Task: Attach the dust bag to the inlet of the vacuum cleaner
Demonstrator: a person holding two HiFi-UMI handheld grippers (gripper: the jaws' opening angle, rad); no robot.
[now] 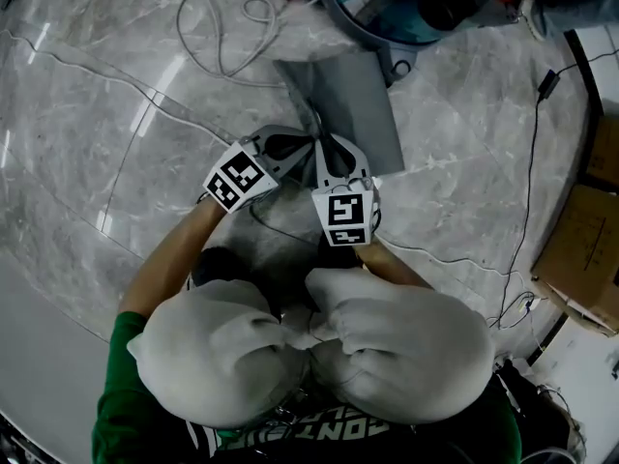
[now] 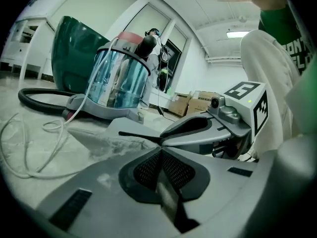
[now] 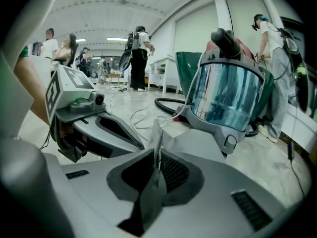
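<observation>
Two grippers work side by side, tips nearly touching: the left gripper (image 2: 159, 144) and the right gripper (image 3: 157, 150) each have their jaws pinched narrow on the near edge of the one grey dust bag (image 1: 348, 104). The bag stretches away toward the single vacuum cleaner (image 1: 406, 8). One white cable (image 1: 218, 27) loops on the marble floor (image 1: 116, 114) left of the bag, one black hose (image 3: 168, 103) curls behind the cleaner, and cardboard boxes (image 1: 590, 240) stand off to the right

The right tongs (image 3: 157, 152) are pinched shut on the thin edge of a grey dust bag (image 3: 195, 142). The left tongs (image 3: 138, 142) sit just beside them, on the left. Behind the bag stands a vacuum cleaner (image 3: 225, 95) with a see-through tub. A black hose (image 3: 166, 104) and a white cord (image 3: 141, 117) lie on the floor (image 3: 119, 100).
</observation>
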